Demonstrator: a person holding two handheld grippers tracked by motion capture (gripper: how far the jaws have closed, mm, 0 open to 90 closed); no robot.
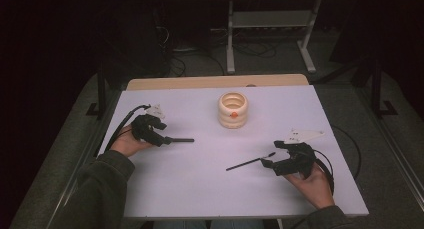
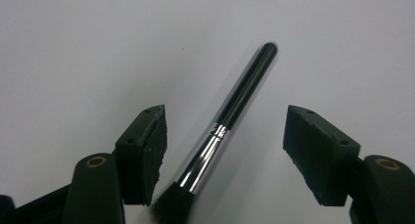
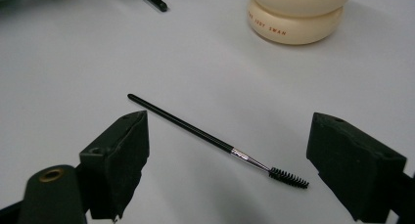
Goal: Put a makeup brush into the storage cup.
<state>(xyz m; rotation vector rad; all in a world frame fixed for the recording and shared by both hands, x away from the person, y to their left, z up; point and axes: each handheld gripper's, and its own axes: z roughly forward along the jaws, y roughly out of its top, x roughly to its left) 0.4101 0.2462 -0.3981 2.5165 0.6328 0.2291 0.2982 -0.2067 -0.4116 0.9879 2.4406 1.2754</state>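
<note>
Cream ribbed holder (image 1: 233, 110) stands at 12 o'clock on the white table (image 1: 200, 189), open at the top, with something orange inside that is too small to make out. Left gripper (image 1: 161, 136) at 9 o'clock: fingers (image 2: 144, 150) spread wide, straddling a thick black brush (image 2: 230, 116) with a chrome ferrule lying on the table, not touching it. Right gripper (image 1: 272, 154) at 4 o'clock: fingers (image 3: 120, 155) likewise apart, a thin spoolie wand (image 3: 215, 142) lying flat between them, bristle end toward the gripper, handle pointing to 8 o'clock.
</note>
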